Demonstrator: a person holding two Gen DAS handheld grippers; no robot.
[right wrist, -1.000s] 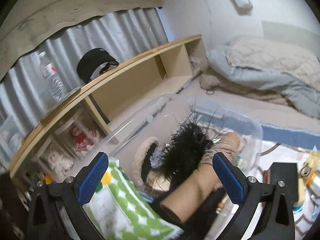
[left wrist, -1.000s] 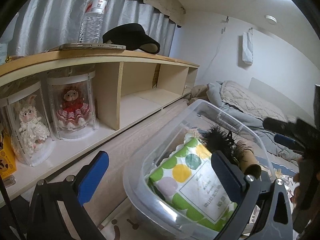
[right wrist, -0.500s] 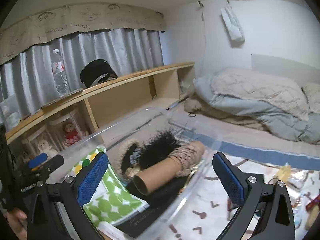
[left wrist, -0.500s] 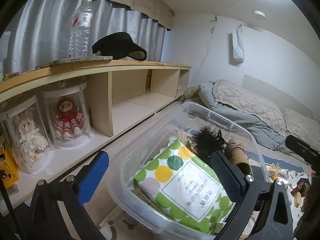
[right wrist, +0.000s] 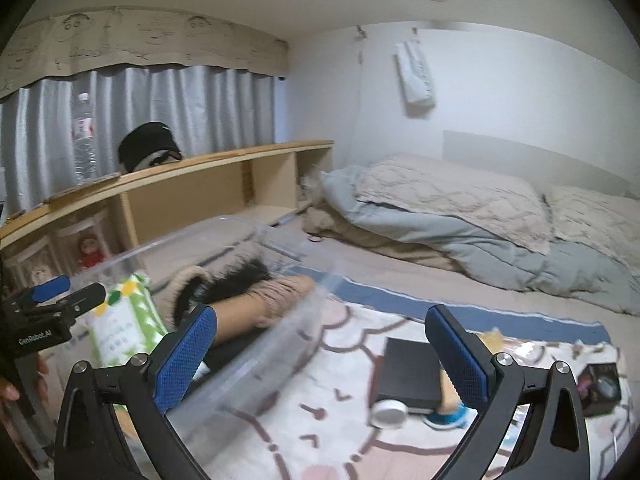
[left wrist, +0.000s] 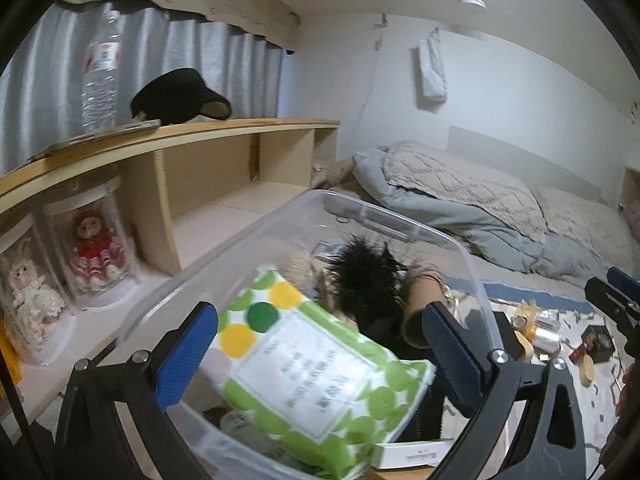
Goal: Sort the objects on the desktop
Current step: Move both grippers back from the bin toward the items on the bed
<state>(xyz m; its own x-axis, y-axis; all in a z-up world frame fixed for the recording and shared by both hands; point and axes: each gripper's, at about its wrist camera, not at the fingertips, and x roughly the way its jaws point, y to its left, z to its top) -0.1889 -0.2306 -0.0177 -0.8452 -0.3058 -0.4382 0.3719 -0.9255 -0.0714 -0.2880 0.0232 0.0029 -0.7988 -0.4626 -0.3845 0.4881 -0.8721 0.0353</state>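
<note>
A clear plastic bin (left wrist: 476, 280) holds a green dotted wipes pack (left wrist: 304, 360), a black feathery item (left wrist: 368, 272) and a cardboard tube wrapped in twine (left wrist: 420, 304). My left gripper (left wrist: 320, 344) is open and empty over the bin. My right gripper (right wrist: 324, 344) is open and empty, to the right of the bin (right wrist: 256, 360), above a patterned mat (right wrist: 344, 408). On the mat lie a black box (right wrist: 408, 372), a white lid (right wrist: 390, 414) and a small dark box (right wrist: 600, 388).
A wooden shelf (left wrist: 208, 136) runs along the left with a water bottle (left wrist: 100, 72), a black visor cap (left wrist: 180, 96) and dolls in clear cases (left wrist: 92, 248). A bed with blankets (right wrist: 460, 208) lies behind. Small items (left wrist: 544, 328) are scattered on the mat.
My right gripper has pulled back out of the bin and swung right over the mat. My left gripper has shifted slightly, the bin now sits closer under it.
</note>
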